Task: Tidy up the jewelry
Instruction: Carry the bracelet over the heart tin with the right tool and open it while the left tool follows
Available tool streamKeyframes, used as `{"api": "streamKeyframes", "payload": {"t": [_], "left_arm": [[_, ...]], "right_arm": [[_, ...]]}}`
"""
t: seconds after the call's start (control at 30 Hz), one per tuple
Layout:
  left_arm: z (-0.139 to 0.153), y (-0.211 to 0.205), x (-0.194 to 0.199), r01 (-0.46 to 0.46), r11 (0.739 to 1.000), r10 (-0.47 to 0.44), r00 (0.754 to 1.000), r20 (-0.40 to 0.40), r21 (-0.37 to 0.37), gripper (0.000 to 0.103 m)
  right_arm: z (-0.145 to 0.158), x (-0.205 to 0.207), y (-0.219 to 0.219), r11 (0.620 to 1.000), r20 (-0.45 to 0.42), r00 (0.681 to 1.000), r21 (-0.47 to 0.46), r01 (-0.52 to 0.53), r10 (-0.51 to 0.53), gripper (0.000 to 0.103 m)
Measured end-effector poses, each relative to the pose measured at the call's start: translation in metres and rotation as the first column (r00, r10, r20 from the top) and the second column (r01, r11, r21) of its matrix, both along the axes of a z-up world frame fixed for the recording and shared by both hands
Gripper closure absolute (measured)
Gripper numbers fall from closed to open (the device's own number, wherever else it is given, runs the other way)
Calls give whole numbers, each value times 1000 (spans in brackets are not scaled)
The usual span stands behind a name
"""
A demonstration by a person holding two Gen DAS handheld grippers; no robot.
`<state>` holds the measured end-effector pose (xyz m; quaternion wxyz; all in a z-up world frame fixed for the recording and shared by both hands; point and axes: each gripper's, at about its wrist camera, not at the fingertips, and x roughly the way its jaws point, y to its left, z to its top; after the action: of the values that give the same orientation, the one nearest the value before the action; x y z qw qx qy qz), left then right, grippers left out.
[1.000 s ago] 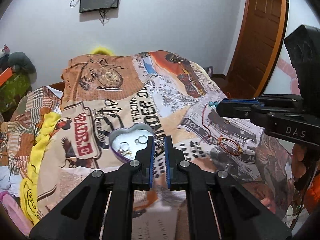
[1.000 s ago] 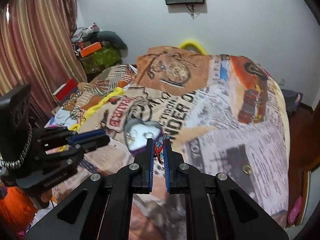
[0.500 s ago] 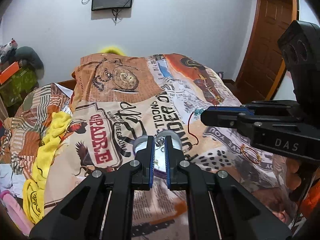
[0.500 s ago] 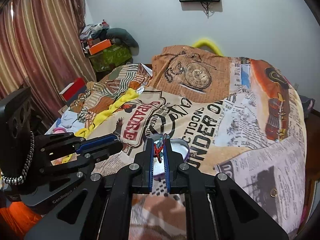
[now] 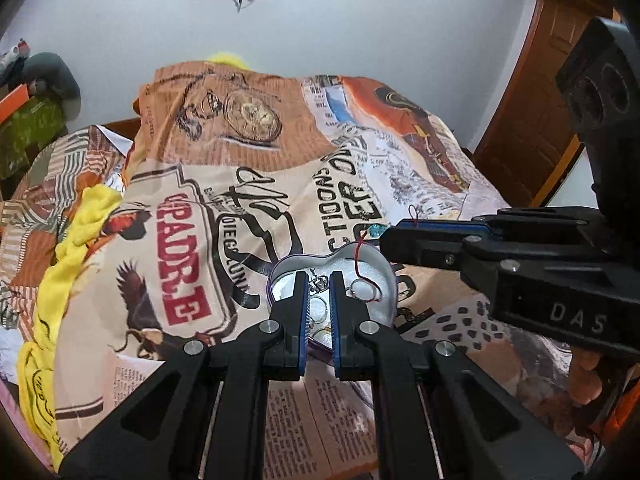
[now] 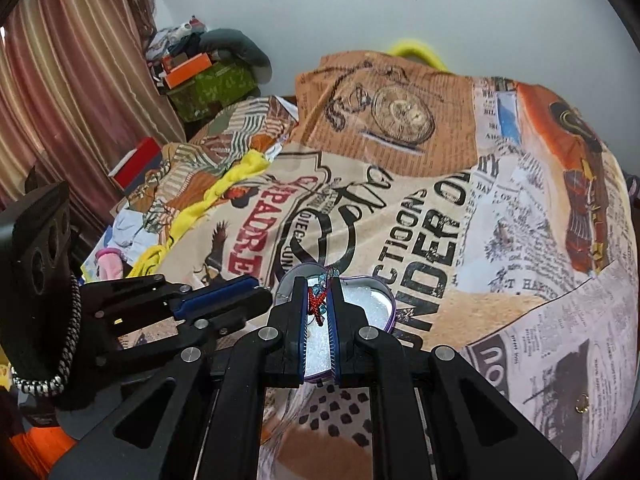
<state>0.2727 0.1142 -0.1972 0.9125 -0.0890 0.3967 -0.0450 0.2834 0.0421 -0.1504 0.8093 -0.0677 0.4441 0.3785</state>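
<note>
A heart-shaped tin (image 5: 391, 280) with white lining lies on the printed bedspread (image 5: 224, 184) and holds several silver rings (image 5: 362, 290). My left gripper (image 5: 319, 280) hangs just over the tin, shut on a small silver crown-shaped ring (image 5: 319, 284). From the right my right gripper (image 5: 386, 236) reaches over the tin's far lobe. It is shut on a red cord bracelet with blue beads (image 6: 318, 300), whose red cord (image 5: 357, 256) dangles into the tin. In the right wrist view the tin (image 6: 368, 300) lies under my right gripper (image 6: 319, 286), with the left gripper (image 6: 240, 294) beside it.
A gold ring (image 6: 581, 403) lies alone on the bedspread at the right. Yellow cloth (image 5: 76, 240) is bunched along the bed's left side. Boxes and clothes (image 6: 200, 76) are piled by the curtain. A wooden door (image 5: 532, 100) stands at the far right.
Both grippers have come down and forward over the heart-shaped tin, each still shut on its piece. The red cord now hangs into the tin.
</note>
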Motion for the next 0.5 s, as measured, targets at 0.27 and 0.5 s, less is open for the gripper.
{"api": "streamKeyframes", "payload": {"t": [0.27, 0.5], "left_arm": [[-15, -4, 10, 24, 1000, -23, 999, -34, 13, 95], [-14, -6, 8, 33, 999, -32, 999, -36, 25, 95]], "right_arm": [[-19, 8, 6, 1000, -68, 998, -24, -10, 8, 95], [-28, 10, 9, 999, -92, 996, -36, -9, 6, 95]]}}
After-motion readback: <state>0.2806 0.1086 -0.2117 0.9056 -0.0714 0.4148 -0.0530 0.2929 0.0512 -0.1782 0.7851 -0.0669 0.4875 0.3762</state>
